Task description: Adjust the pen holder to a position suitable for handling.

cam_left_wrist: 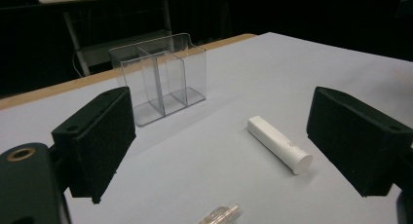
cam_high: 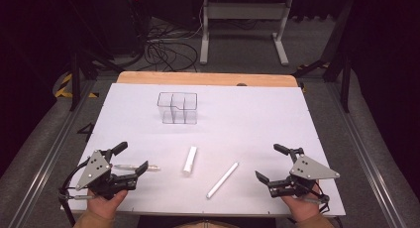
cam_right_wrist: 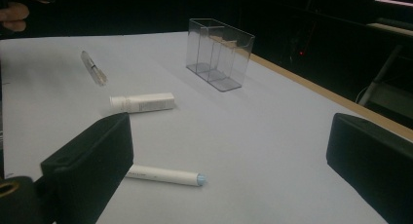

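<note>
A clear plastic organizer (cam_high: 177, 108) (cam_left_wrist: 160, 78) (cam_right_wrist: 219, 53) with several compartments stands upright at the back middle of the white table top (cam_high: 257, 119). In front of it lie a short white tube (cam_high: 189, 160) (cam_left_wrist: 280, 143) (cam_right_wrist: 143, 102) and a long white pen (cam_high: 223, 179) (cam_right_wrist: 165, 175). A clear pen (cam_high: 136, 167) (cam_left_wrist: 221, 215) (cam_right_wrist: 93, 67) lies flat at the front left. My left gripper (cam_high: 132, 157) (cam_left_wrist: 224, 136) stands open over that clear pen, its pads apart from it. At the front right my right gripper (cam_high: 268, 162) (cam_right_wrist: 229, 165) is open with nothing between its jaws.
A wooden edge (cam_high: 208, 78) borders the table's far side. Beyond it are a white desk frame (cam_high: 242, 29) and loose cables (cam_high: 163, 52) on the floor. Metal rails (cam_high: 49, 153) run along both sides. A hand (cam_right_wrist: 14, 14) shows far off in the right gripper view.
</note>
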A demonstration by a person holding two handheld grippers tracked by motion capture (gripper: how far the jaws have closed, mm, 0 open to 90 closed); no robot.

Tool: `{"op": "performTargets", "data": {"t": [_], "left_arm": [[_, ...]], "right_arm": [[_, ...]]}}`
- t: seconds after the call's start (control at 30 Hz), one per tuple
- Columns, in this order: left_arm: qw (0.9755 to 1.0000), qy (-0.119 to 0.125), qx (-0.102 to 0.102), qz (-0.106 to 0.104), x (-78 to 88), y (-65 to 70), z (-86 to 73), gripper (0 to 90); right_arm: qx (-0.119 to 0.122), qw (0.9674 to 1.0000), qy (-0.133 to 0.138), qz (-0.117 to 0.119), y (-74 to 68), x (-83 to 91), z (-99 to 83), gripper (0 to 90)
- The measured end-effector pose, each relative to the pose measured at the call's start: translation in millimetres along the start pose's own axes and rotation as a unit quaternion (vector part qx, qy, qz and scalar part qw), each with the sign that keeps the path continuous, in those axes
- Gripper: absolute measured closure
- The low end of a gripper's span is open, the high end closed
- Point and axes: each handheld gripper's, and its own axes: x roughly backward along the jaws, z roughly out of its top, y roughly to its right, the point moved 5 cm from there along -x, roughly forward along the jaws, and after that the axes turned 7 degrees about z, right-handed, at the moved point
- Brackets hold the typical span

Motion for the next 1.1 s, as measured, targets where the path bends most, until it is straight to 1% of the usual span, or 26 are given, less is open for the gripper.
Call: {"op": "performTargets", "data": {"t": [0.07, 0.23, 0.33, 0.43, 0.57, 0.7, 0.8, 0.97, 1.1], "left_arm": [[1.0000, 0.001, 0.001, 0.002, 0.4, 0.5, 0.3, 11.4], [0.9999, 0.004, -0.007, 0.007, 2.2, 0.4, 1.4, 11.4], [1.0000, 0.006, -0.004, 0.007, 2.2, 0.2, 1.7, 11.6], [0.9998, 0.004, 0.019, -0.001, 2.1, -1.7, 1.7, 11.7], [0.9999, 0.005, 0.015, 0.000, 4.2, -2.2, 2.4, 11.7], [0.9999, 0.007, 0.007, 0.003, 4.3, -2.7, 2.2, 11.7], [0.9999, 0.009, 0.008, 0.005, 4.5, -2.4, 2.2, 11.7], [1.0000, 0.005, 0.000, 0.005, 4.5, -2.1, 2.1, 11.7], [1.0000, 0.006, 0.000, 0.004, 4.6, -2.2, 2.2, 11.8]], "right_arm": [[0.000, 1.0000, 0.000, 0.003, -0.2, -0.5, -0.1, 3.9], [0.002, 1.0000, 0.000, 0.009, -2.1, -2.2, 0.6, 4.6], [0.001, 0.9999, -0.001, 0.012, -3.0, -2.4, 1.2, 5.6], [0.001, 0.9999, -0.001, 0.015, -3.1, -2.5, 1.5, 6.9], [0.001, 0.9999, -0.005, 0.016, -2.9, -3.1, 1.6, 7.1], [-0.001, 0.9998, -0.007, 0.017, -2.7, -4.1, 1.8, 7.2], [0.000, 0.9998, -0.010, 0.017, -2.6, -4.2, 1.9, 7.4], [-0.004, 0.9998, -0.009, 0.016, -2.1, -4.0, 2.5, 7.7], [-0.006, 0.9998, -0.011, 0.016, -1.6, -4.3, 3.1, 8.1]]}}
